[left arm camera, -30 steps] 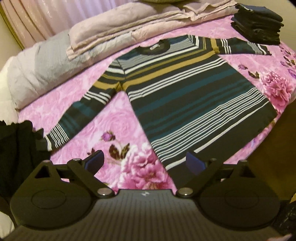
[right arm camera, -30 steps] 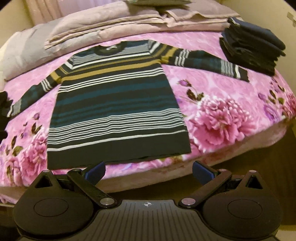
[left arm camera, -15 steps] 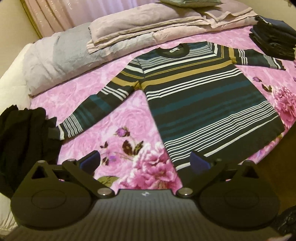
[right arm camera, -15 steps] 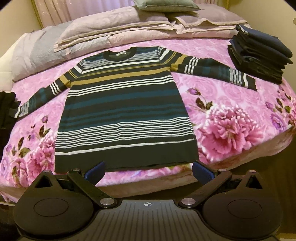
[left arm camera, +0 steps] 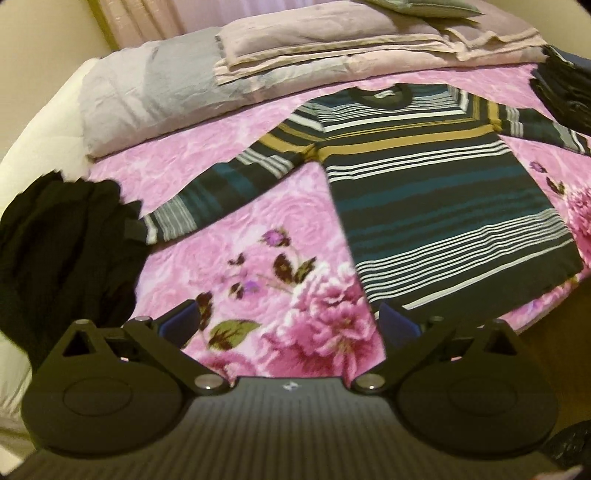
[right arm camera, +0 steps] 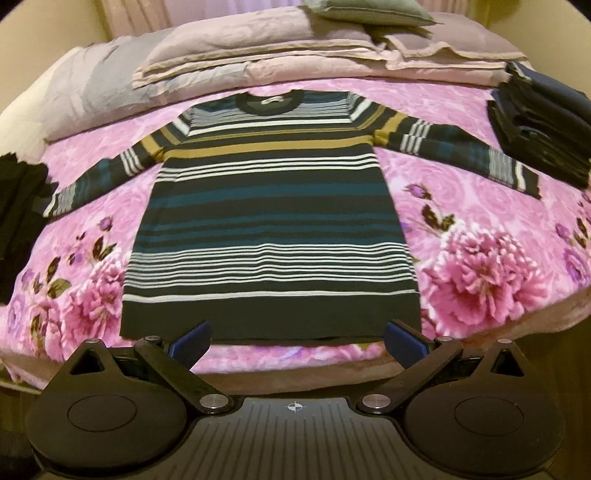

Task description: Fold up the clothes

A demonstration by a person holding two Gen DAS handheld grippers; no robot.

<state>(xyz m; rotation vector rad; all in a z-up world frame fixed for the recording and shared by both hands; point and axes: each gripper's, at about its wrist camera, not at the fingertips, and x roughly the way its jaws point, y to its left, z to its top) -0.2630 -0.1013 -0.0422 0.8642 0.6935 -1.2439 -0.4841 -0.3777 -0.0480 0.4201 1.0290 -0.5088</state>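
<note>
Nearest, left gripper (left arm camera: 288,319) with fingers spread wide, nothing between them, hovering over the pink floral bedspread (left arm camera: 258,258) just left of the sweater's hem corner. Right gripper (right arm camera: 295,338) likewise spread and empty, centred before the hem.

Just beyond, striped sweater (right arm camera: 271,221) lying flat, front up, hem toward the bed's near edge, collar away, both sleeves stretched out to the sides. No fold in it as it lies.

Judging by that: spread out and ready for folding, with both grippers poised at the hem end. Next move likely calls for pinching a sleeve cuff or a side edge and carrying it across the body, keeping the knit flat.

Left of the sleeve, a crumpled heap of dark clothes (left arm camera: 62,251), probably unfolded. Far right, a neat stack of folded dark garments (right arm camera: 543,129). Farthest, folded mauve quilts (right arm camera: 277,62) and a grey cushion (right arm camera: 369,11).
</note>
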